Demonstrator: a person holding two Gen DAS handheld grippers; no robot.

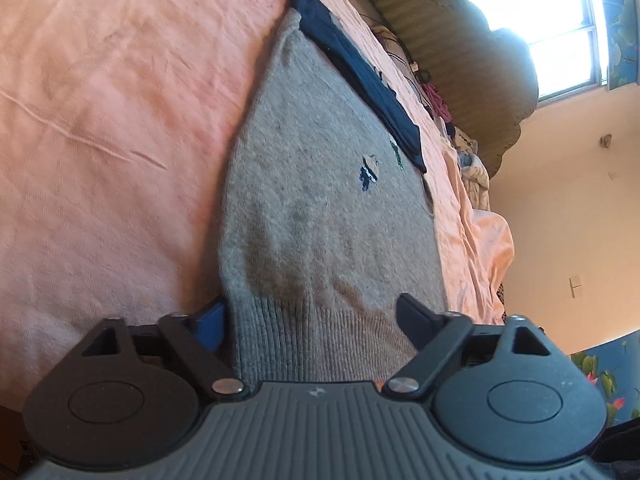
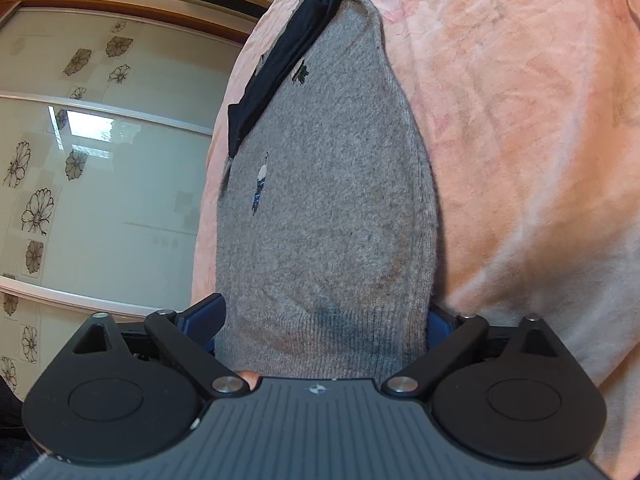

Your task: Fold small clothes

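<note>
A small grey knitted garment [image 1: 320,208] with a navy band [image 1: 356,68] along its far edge lies flat on the pink bed sheet [image 1: 100,120]. It also shows in the right wrist view [image 2: 332,208], with its navy band [image 2: 288,60]. My left gripper [image 1: 316,316] has its fingers wide apart around the ribbed hem; the fabric runs between them. My right gripper [image 2: 324,316] stands the same way on the hem at its own corner. I cannot tell whether either one pinches the fabric.
The pink sheet [image 2: 520,140] covers the bed. A padded headboard [image 1: 460,64] and a window [image 1: 560,20] lie beyond the bed. Loose clothes [image 1: 472,160] pile at the bed's far edge. A floral sliding wardrobe door [image 2: 80,160] stands beside the bed.
</note>
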